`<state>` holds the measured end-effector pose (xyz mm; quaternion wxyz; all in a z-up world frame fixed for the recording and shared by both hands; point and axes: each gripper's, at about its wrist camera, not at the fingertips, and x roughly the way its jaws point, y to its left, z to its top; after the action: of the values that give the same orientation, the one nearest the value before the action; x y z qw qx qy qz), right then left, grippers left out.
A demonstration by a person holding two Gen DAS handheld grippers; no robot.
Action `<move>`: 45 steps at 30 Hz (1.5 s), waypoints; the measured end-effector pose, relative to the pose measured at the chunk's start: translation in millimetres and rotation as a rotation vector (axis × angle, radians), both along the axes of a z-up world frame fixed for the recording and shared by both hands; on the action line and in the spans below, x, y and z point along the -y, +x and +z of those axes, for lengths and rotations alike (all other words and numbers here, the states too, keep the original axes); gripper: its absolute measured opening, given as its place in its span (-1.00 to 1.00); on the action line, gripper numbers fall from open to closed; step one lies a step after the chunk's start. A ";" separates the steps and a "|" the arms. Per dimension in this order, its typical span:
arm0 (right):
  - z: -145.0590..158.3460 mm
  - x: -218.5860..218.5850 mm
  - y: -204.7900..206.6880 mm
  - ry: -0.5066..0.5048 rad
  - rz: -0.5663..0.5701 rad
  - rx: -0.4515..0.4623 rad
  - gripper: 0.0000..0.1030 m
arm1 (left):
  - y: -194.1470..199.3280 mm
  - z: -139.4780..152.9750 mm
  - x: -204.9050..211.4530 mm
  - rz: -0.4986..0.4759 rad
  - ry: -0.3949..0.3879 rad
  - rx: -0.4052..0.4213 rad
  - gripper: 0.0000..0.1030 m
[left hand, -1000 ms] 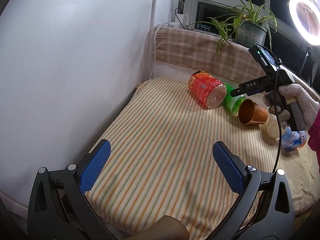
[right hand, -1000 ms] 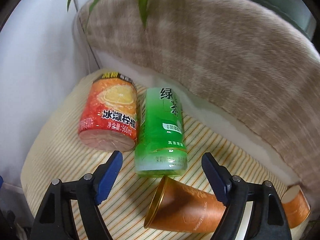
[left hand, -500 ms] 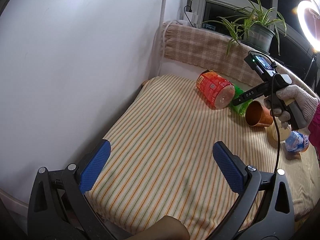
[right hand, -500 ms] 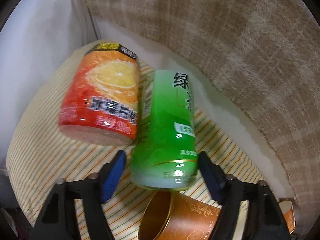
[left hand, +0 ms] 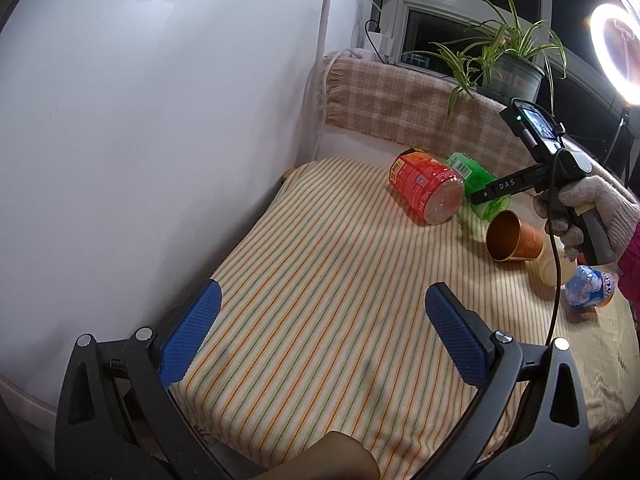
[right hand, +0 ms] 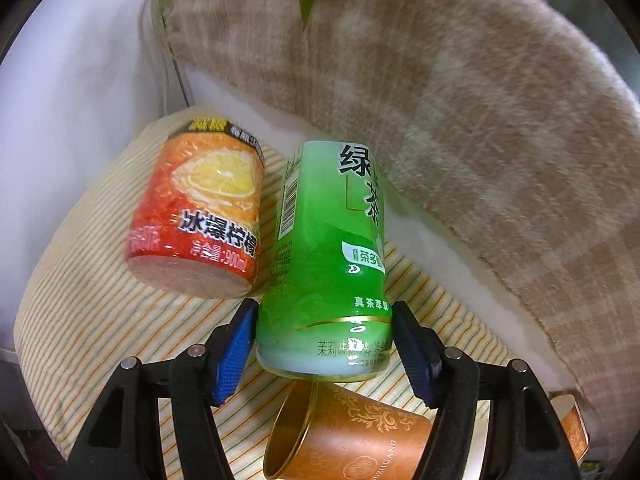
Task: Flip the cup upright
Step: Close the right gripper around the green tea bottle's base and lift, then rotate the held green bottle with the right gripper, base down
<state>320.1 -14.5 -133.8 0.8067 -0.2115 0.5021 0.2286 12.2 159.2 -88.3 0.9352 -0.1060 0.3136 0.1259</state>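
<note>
1. Right now your right tongs (right hand: 324, 344) are straddling the base end of the green bottle (right hand: 328, 264), one blue pad on each side; whether the pads are pressing it or just flanking it, you cannot tell from these views.
2. Your left tongs (left hand: 318, 336) are hanging spread wide over the striped cloth (left hand: 304, 280), gripping nothing.
3. The cup (right hand: 344, 436), orange with a gold rim, is lying on its side just below the right tongs, its open mouth facing left and its rim touching the bottom of the green bottle.
4. The orange bottle (right hand: 204, 216) is lying on its side beside the green one, touching it along the flank.
5. Your gloved hand (left hand: 588, 208) is holding the right handle above the cup (left hand: 514, 236).
6. A small blue bottle (left hand: 588, 290) is lying near the cloth's right edge, beyond the cup.
7. Behind everything, a plaid blanket (right hand: 440, 92) is draping the ledge, with a potted plant (left hand: 508, 68) above it.
</note>
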 end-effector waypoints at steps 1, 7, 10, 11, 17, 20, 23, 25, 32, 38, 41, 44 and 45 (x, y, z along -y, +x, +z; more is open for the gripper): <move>4.9 -1.9 -0.9 0.010 0.004 0.012 0.34 | -0.2 1.2 1.0 -0.001 0.002 0.002 1.00; 29.9 1.1 -19.5 0.070 0.006 0.078 0.33 | -4.7 10.6 8.8 -0.008 0.018 0.020 1.00; 43.2 2.8 -32.5 0.115 0.006 0.099 0.34 | -8.7 15.2 11.1 -0.010 0.023 0.030 1.00; 48.2 5.1 -38.3 0.133 0.002 0.105 0.34 | -9.6 16.6 11.6 -0.012 0.022 0.033 1.00; 75.1 37.6 -87.8 0.269 -0.008 0.105 0.34 | -9.3 23.4 19.5 -0.031 0.014 0.044 1.00; 80.1 62.4 -113.6 0.312 -0.030 0.098 0.34 | -6.5 24.8 25.8 -0.053 0.009 0.044 1.00; 75.6 82.8 -132.2 0.343 -0.062 0.073 0.34 | -3.3 24.5 33.2 -0.086 -0.002 0.044 1.00; 68.8 92.4 -143.0 0.363 -0.084 0.057 0.34 | -1.3 22.8 37.0 -0.108 -0.016 0.038 1.00; 46.6 113.6 -181.1 0.406 -0.153 0.016 0.34 | 11.3 13.3 47.7 -0.194 -0.087 -0.010 1.00; 18.0 132.3 -205.3 0.431 -0.215 -0.066 0.34 | 30.5 6.2 58.9 -0.267 -0.171 -0.054 1.00; 3.4 136.1 -216.9 0.438 -0.243 -0.112 0.34 | 39.7 -0.1 66.5 -0.307 -0.223 -0.085 1.00; -10.4 138.9 -220.8 0.444 -0.267 -0.149 0.35 | 49.2 -7.2 74.6 -0.343 -0.272 -0.118 1.00; -14.1 139.5 -221.0 0.445 -0.274 -0.157 0.35 | 52.2 -10.0 77.2 -0.353 -0.290 -0.131 1.00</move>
<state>99.1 -154.0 -147.9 0.8153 0.0593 0.5247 0.2376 64.4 82.0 -98.4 0.8953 -0.1746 0.4020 -0.0794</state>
